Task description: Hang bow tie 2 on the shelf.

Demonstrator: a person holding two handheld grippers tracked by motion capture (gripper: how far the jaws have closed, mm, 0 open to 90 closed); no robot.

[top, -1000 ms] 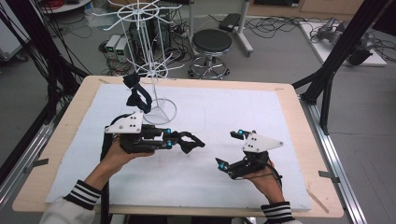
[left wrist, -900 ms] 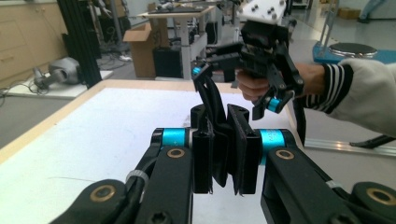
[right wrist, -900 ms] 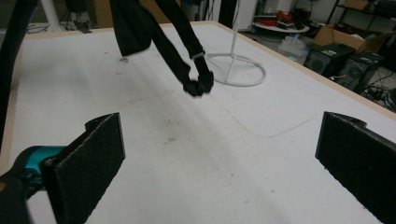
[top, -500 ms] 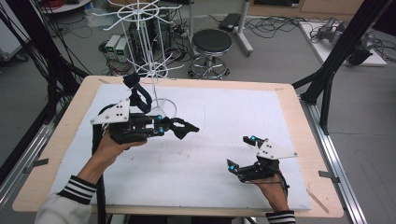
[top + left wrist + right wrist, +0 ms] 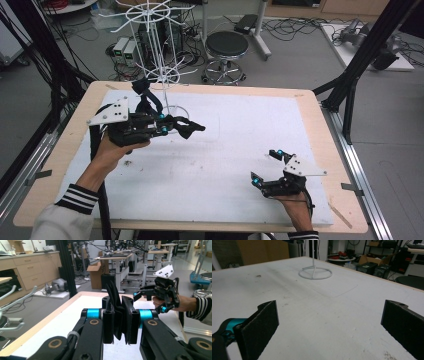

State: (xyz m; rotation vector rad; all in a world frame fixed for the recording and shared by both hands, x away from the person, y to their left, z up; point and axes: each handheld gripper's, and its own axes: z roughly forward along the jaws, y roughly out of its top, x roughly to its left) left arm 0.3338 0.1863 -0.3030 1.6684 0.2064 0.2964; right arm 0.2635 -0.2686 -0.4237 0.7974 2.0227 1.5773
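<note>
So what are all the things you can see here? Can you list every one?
black strap-like thing: one, black, pinched in the left tool, lifted off the table near the rack
wire rack: one, white, upright on a ring base at the back left of the table
black thing on the rack: one, black, hanging low on the rack; too small to tell what it is
table: one, pale wood with a white mat on top
stool: one, black seat, on the floor behind the table
left tool: one, black with blue bits, shut on the strap-like thing
right tool: one, black with blue bits, jaws wide apart, low near the front right of the table
sleeves: two, black and white stripes, at the front edge
</note>
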